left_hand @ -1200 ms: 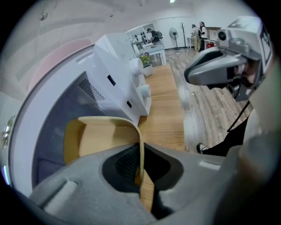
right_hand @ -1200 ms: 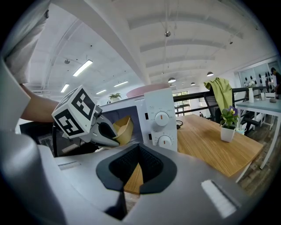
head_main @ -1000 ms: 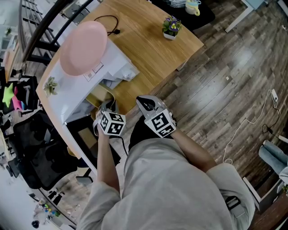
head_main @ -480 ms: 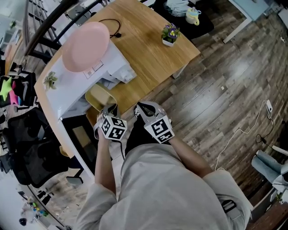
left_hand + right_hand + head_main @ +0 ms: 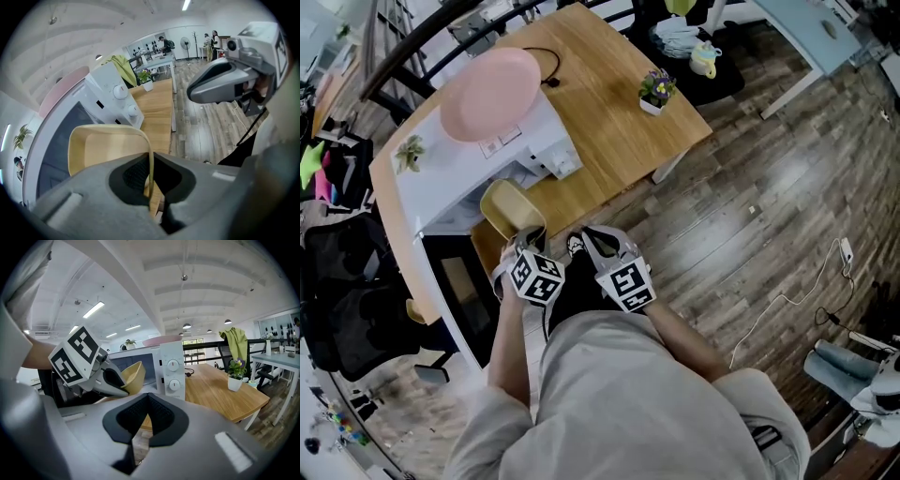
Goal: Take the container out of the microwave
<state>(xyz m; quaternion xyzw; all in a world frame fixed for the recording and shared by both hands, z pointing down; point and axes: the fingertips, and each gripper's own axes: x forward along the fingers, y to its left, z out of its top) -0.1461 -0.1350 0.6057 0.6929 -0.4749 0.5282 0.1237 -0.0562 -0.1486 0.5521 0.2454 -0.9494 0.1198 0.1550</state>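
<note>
By wooden table (image 5: 609, 122) on plank floor (image 5: 769, 187), left claw (image 5: 528, 236) grips container (image 5: 508, 208), right claw (image 5: 586, 239) clenched.

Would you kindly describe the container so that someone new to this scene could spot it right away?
On the wooden table stands a white microwave with a pink plate on top. Right in front of it, the left gripper is shut on the rim of the container. It is the only pale yellow tub there, empty, with rounded corners.

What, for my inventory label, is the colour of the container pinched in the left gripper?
The container is plain pale yellow with no pattern. It shows best in the left gripper view.
</note>
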